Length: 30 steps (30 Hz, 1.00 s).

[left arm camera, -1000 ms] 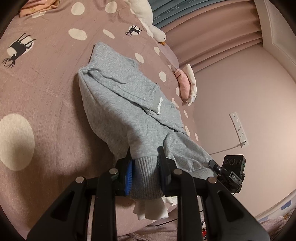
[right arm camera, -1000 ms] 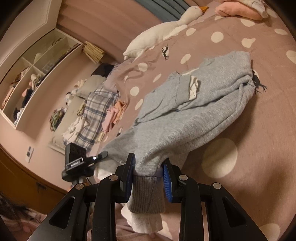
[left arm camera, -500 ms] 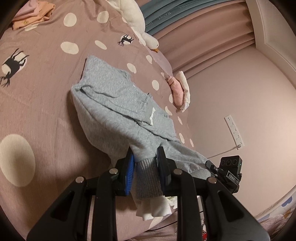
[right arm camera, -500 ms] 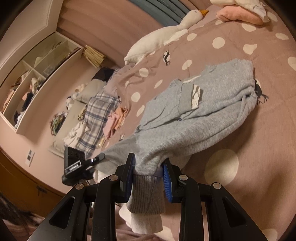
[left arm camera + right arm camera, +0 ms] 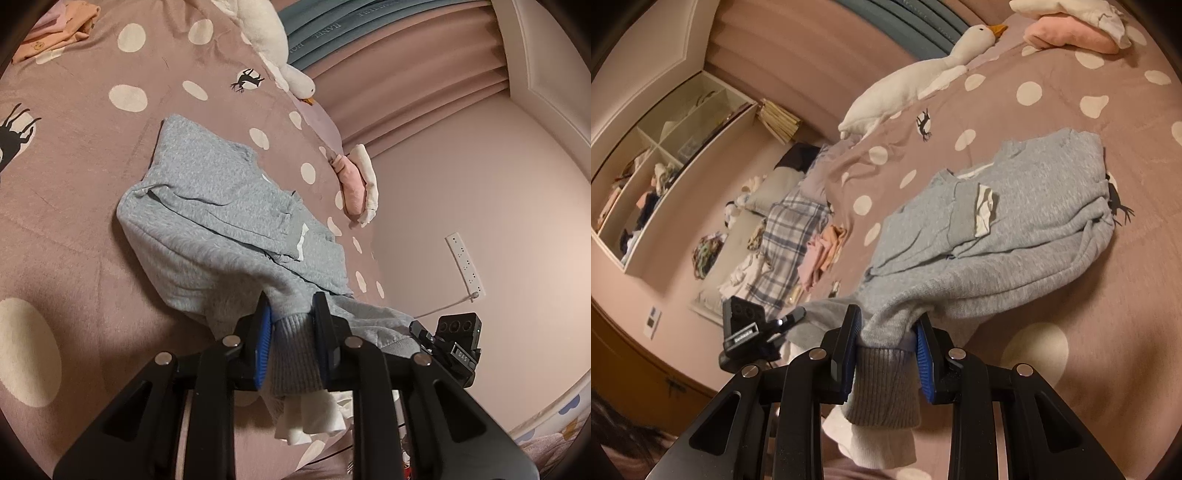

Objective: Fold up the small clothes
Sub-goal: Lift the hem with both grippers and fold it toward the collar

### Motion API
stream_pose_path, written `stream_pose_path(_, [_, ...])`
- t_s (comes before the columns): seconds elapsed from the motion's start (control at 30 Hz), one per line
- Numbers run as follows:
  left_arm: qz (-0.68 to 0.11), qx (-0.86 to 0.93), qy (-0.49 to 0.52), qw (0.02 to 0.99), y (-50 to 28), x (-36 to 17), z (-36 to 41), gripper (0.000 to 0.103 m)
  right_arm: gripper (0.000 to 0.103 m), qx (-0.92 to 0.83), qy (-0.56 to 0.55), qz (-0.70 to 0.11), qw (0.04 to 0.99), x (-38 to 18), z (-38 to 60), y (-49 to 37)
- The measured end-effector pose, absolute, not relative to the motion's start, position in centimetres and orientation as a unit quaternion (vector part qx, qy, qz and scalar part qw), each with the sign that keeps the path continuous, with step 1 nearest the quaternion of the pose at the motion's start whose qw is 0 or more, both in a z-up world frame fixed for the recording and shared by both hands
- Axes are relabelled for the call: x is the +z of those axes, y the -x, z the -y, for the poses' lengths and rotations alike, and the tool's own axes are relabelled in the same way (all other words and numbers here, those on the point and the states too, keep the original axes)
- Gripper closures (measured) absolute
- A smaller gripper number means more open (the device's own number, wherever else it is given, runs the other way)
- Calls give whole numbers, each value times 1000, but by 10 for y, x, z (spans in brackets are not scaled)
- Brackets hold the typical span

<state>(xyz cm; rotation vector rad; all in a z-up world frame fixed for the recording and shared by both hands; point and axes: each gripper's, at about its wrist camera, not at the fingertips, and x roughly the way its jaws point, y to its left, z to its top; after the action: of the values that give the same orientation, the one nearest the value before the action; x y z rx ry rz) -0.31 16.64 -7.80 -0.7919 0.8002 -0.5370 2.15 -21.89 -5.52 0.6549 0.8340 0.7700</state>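
My left gripper (image 5: 291, 317) has its jaws clamped on the ribbed hem of the grey sweater (image 5: 229, 221), with a white underlayer hanging out below the cuff. The sweater lies partly folded on the bed (image 5: 74, 229), its near edge lifted off the spotted cover toward me, and a goose plush (image 5: 912, 81) rests beyond it. My right gripper (image 5: 888, 332) has its jaws clamped on the hem too, with a clothes pile (image 5: 798, 236) at the bed's far side.
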Motion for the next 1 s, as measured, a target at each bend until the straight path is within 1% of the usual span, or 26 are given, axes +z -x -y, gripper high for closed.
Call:
stream_pose_path(0.33, [-383,-247,379,806,3,-80,-165,83,73,349,-321,-393,788,-66,226,-24])
stream_pose_path(0.5, [-376,-254,396,799,-7,-75,-166,83,73,355,-333,-378,787,-63,232,-25])
stream_pose_path(0.7, [-352,-260,372,818,-35,-48,-159,83,73,350,-357,-348,793,-54,244,-40])
stream_pose_path(1.0, [-327,-255,402,816,-109,-35,-170,83,73,318,-399,-299,806,-42,270,-88])
